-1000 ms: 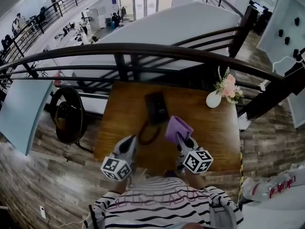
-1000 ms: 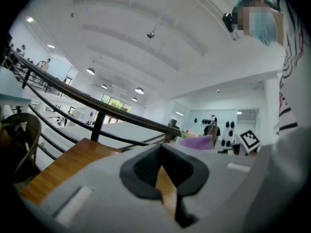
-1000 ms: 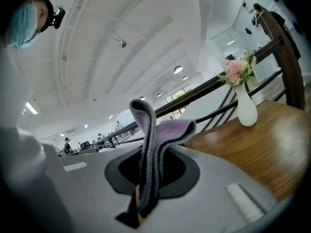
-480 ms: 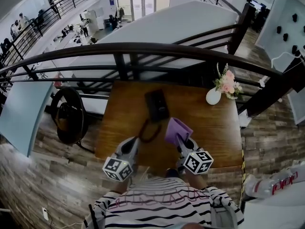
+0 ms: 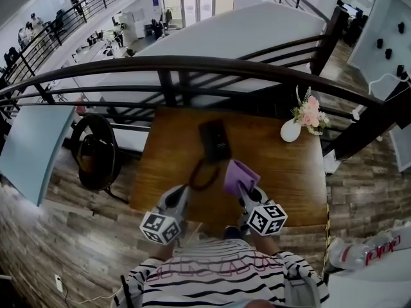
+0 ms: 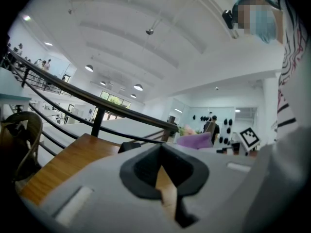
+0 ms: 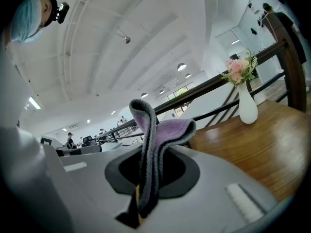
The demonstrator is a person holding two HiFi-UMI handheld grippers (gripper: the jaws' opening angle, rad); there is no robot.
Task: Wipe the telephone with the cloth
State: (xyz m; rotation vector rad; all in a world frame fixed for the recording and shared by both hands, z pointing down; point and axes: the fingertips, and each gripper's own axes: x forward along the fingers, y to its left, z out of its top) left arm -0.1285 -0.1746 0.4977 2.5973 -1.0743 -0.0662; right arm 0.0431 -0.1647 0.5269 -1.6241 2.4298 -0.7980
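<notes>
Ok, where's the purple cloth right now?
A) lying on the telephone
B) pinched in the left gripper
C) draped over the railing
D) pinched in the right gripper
D: the right gripper view shows the cloth clamped between the jaws of the right gripper, not on the telephone.

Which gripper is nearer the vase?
Right. The right gripper, holding the cloth, is left of the vase, toward the person; the left gripper lies farther left, beyond the cord.
</notes>
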